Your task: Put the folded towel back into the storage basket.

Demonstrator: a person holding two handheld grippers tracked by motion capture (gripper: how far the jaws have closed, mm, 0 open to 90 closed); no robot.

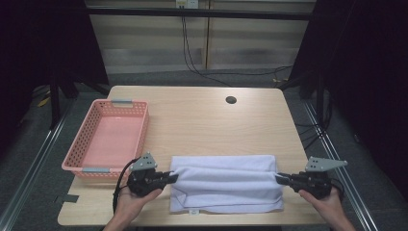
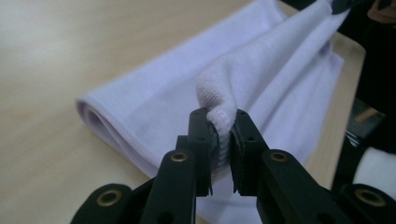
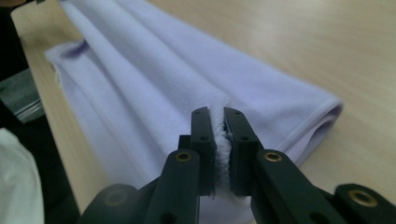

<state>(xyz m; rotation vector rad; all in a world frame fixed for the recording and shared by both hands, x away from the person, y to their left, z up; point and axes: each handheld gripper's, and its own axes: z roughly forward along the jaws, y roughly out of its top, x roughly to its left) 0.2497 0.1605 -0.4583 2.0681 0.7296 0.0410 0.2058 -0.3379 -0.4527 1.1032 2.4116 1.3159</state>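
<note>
Left gripper (image 1: pixel 172 176) and right gripper (image 1: pixel 279 178) each clamp an end of the lilac towel (image 1: pixel 226 183), near the table's (image 1: pixel 202 120) front edge, apparently stretching a layer taut for folding.

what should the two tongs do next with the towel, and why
Probably carry the pinched edge forward over the far fold and lay it flat. The left tongs and right tongs each clamp an end of the lavender towel, and both gripper views show that edge raised as a ridge above the layers lying on the table. Opening now would likely let it slump unevenly.
</note>
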